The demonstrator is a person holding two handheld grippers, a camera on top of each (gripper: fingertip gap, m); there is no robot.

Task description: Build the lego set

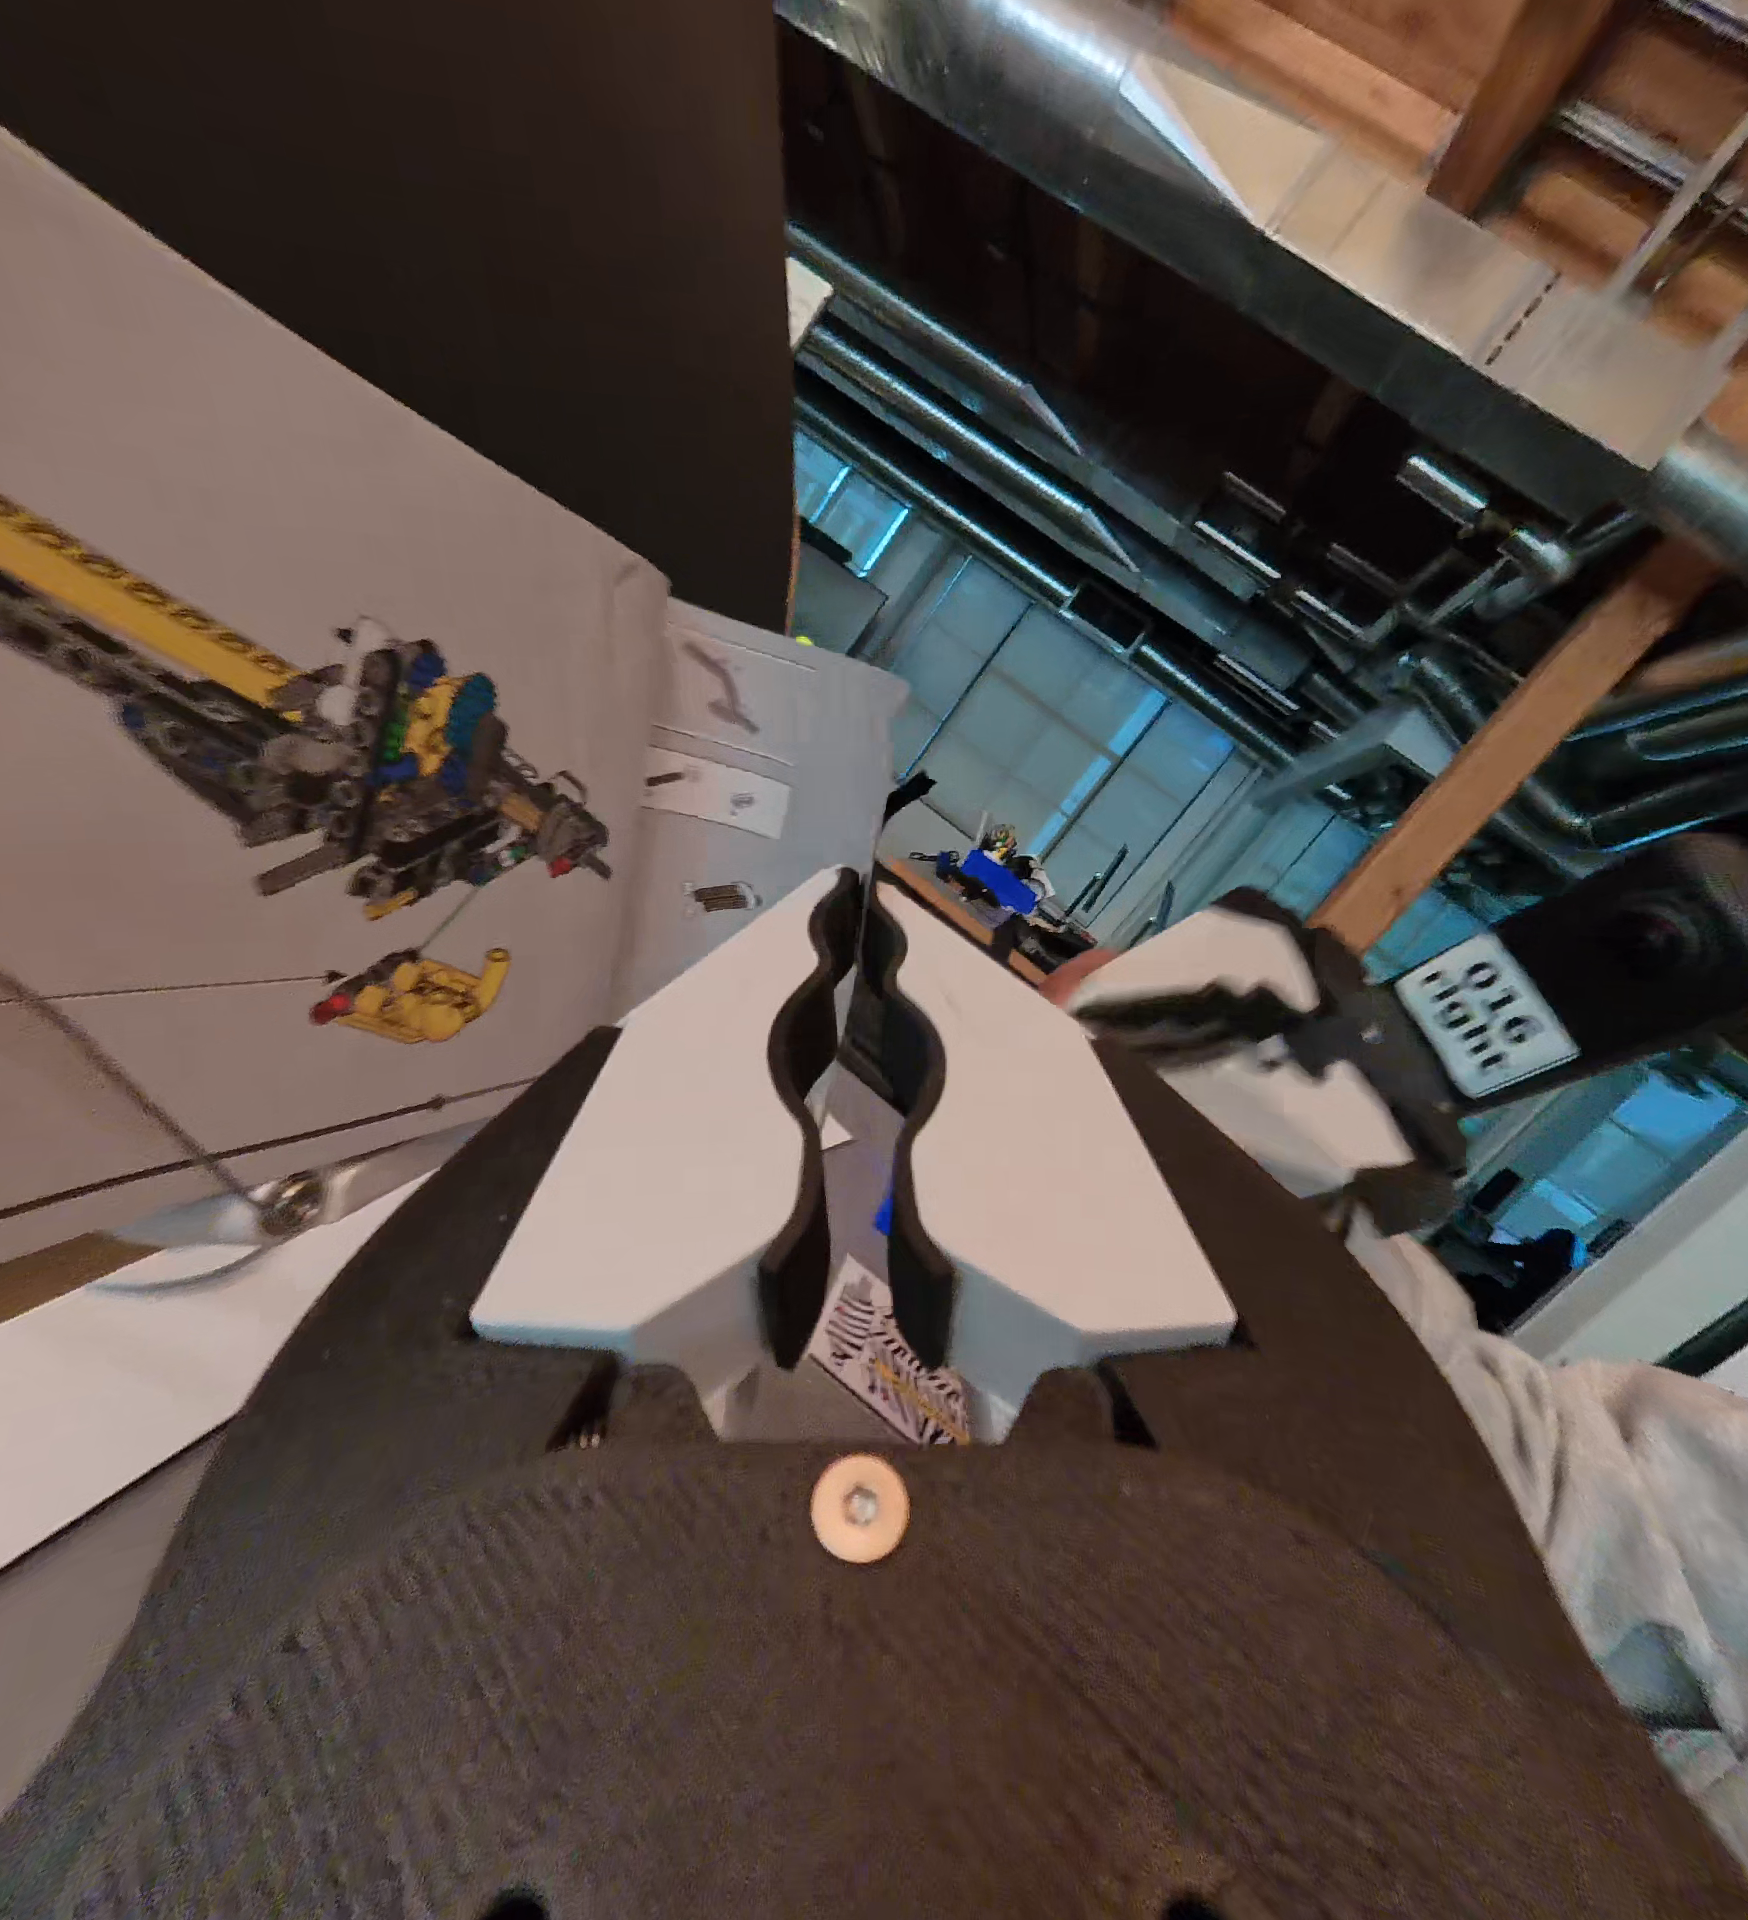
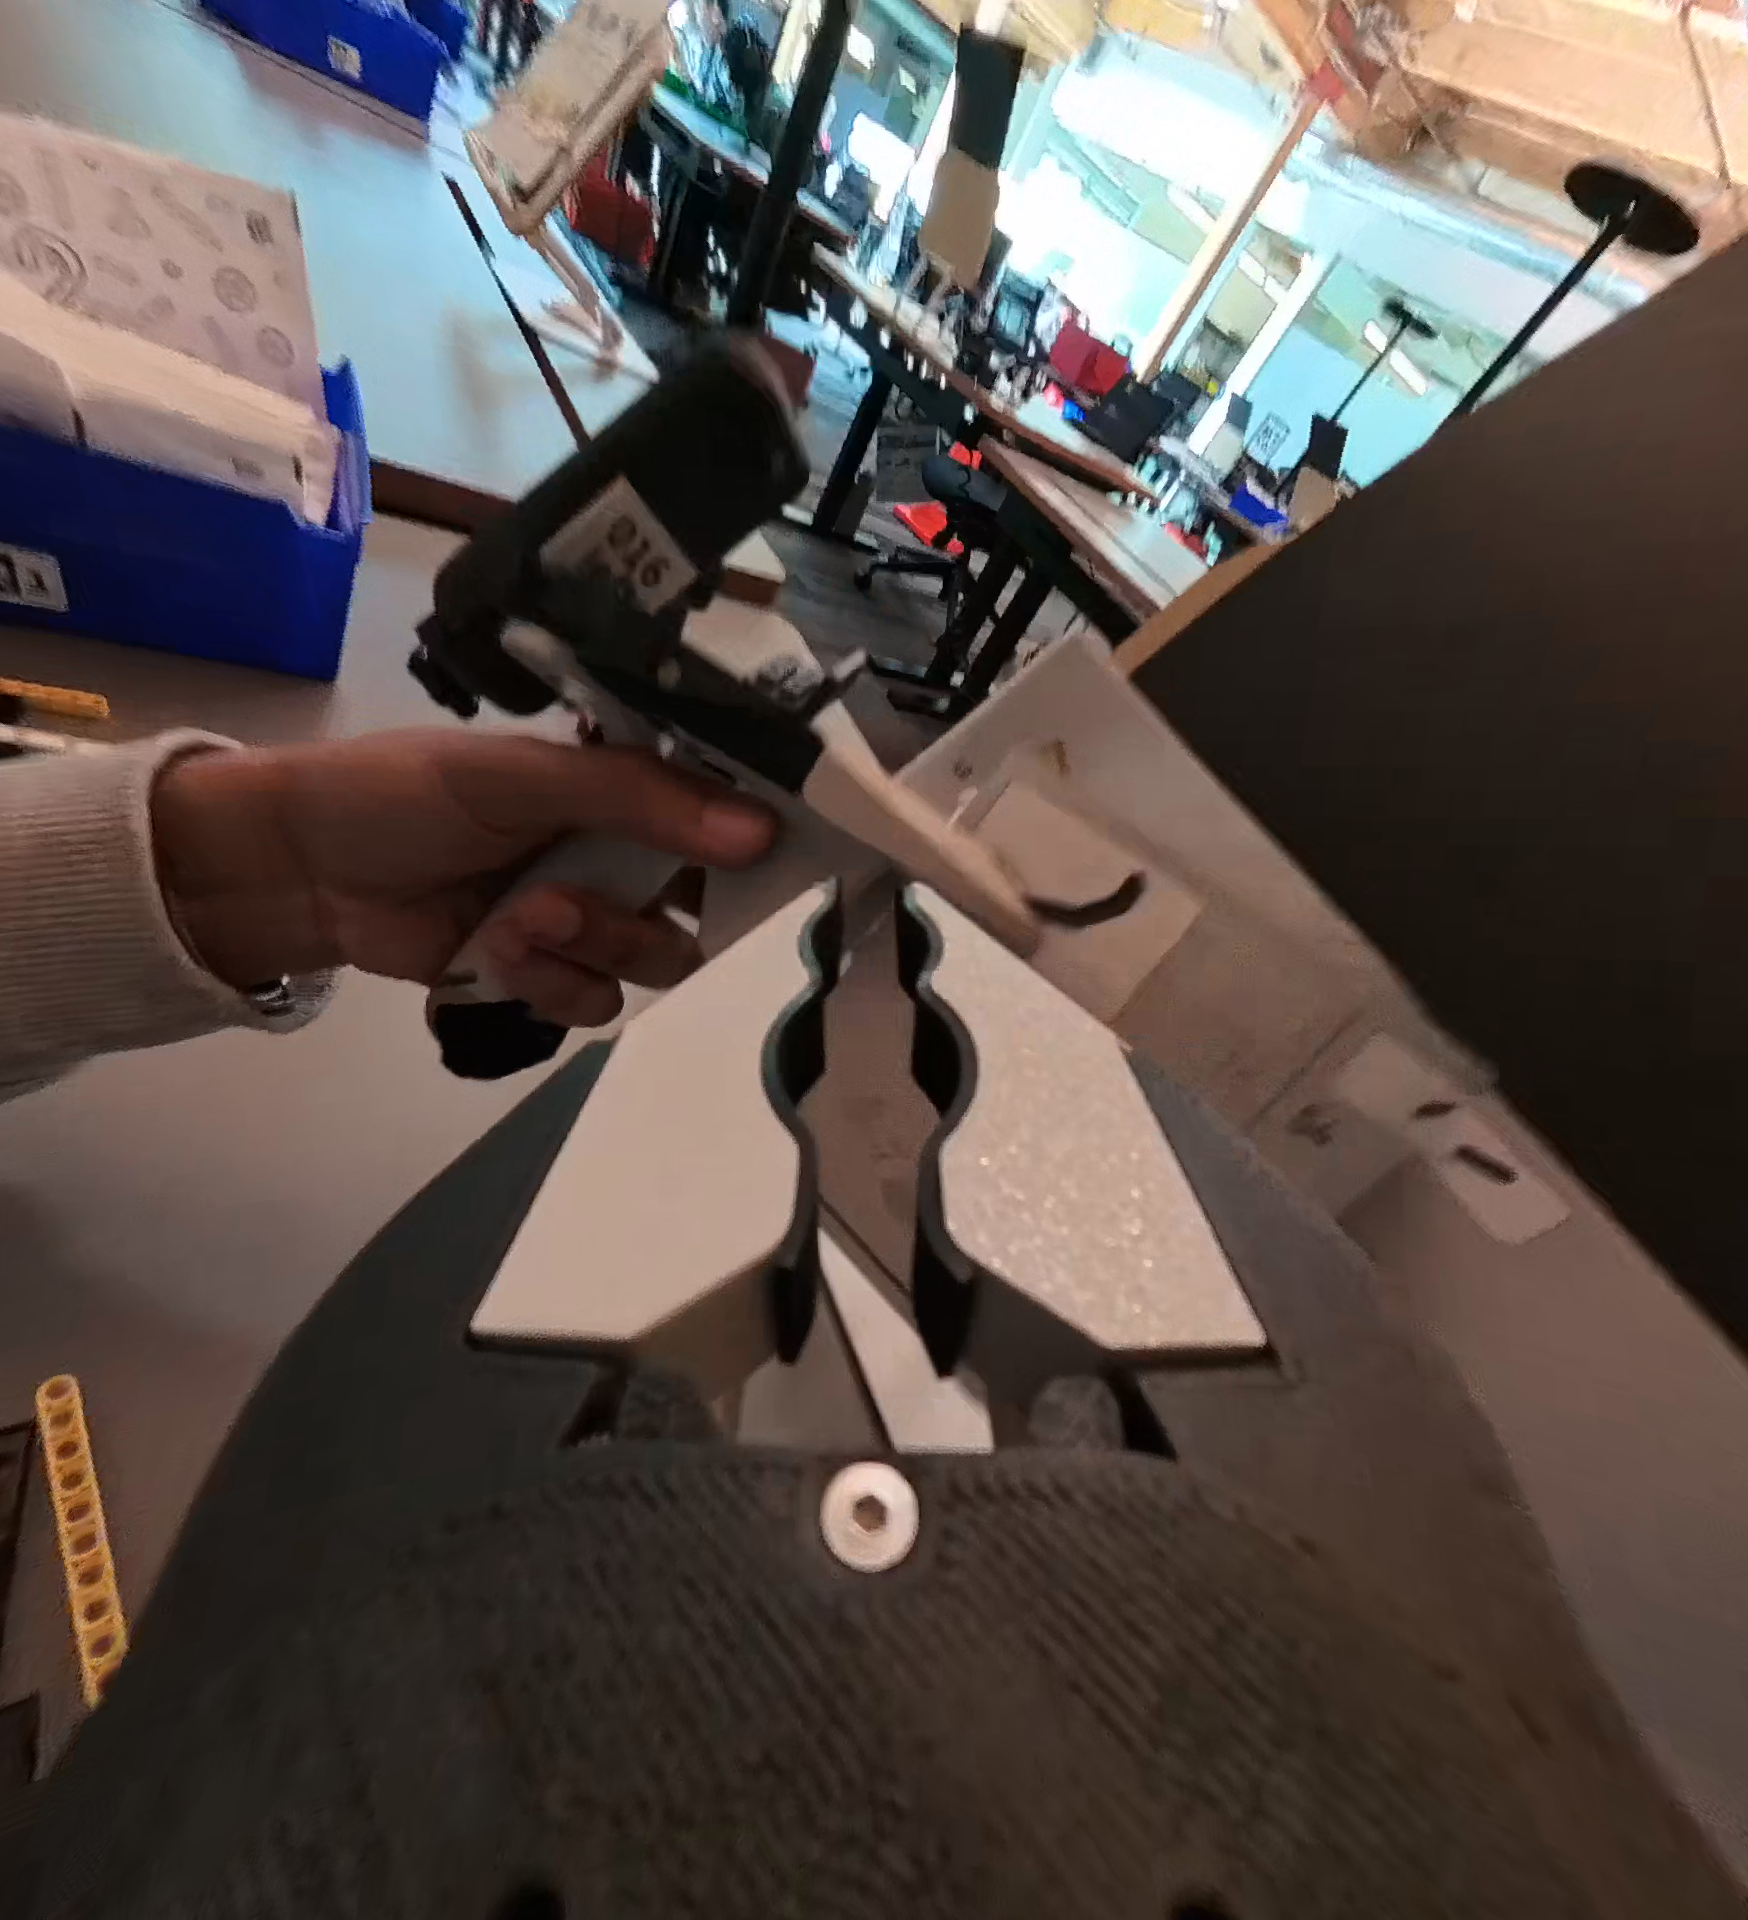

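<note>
Blue bin (image 2: 137,561) of papers on the grey table (image 2: 174,1195) — silver ducts (image 1: 1213,177) overhead, desks (image 2: 1078,488) beyond.

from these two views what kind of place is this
Probably an open workshop or lab in an industrial building. Bare metal ducts and wooden beams run overhead, long rows of work desks stretch back, and a blue parts bin sits on the grey table.

Our grippers (image 1: 854,935) are black textured plastic with white fingers (image 1: 683,1143), wavy black pads (image 2: 797,1049), a pale screw (image 2: 868,1515) and a white label (image 2: 631,551); our sleeve (image 2: 28,914) is light ribbed knit.
</note>
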